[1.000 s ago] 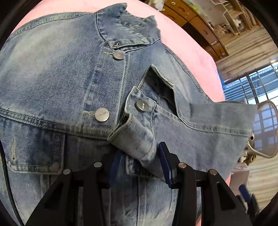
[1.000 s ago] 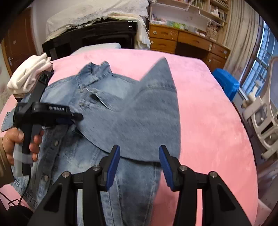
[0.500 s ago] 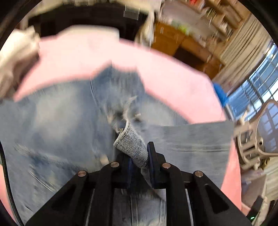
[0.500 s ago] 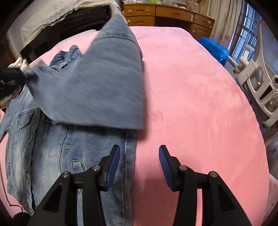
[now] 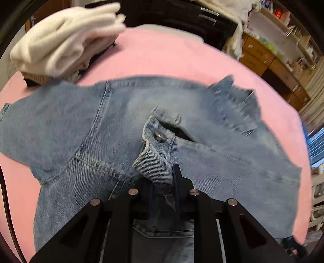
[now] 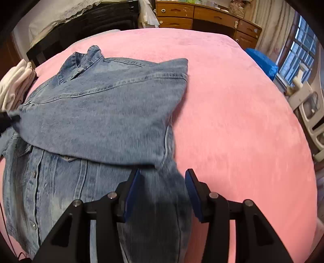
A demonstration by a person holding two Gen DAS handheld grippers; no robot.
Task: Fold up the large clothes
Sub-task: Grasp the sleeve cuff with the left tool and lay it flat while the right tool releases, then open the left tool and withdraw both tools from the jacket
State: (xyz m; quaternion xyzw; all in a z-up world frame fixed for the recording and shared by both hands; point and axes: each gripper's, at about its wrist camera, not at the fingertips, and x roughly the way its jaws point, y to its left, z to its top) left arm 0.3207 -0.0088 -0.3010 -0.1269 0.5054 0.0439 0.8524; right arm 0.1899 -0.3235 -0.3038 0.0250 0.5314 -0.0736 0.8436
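Note:
A blue denim jacket (image 6: 60, 182) lies front up on a pink bed (image 6: 232, 121), collar at the far end. Its right sleeve (image 6: 97, 117) is drawn across the chest toward the left. My left gripper (image 5: 162, 182) is shut on the sleeve cuff (image 5: 156, 170), which has a metal button, and holds it above the jacket body (image 5: 60, 125). The left gripper shows only as a dark tip at the left edge of the right wrist view. My right gripper (image 6: 162, 182) is open, its blue pads either side of the jacket's right edge, holding nothing.
A pile of folded white clothes (image 5: 64, 46) sits at the bed's far left corner, also in the right wrist view (image 6: 14, 85). Wooden drawers (image 6: 202, 18) stand behind the bed. A blue bin (image 6: 261, 62) and a white cart (image 6: 309, 113) stand at the right.
My left gripper closed on the sleeve cuff and pulled the sleeve left across the jacket's chest. My right gripper stayed open and shifted back over the jacket's right edge.

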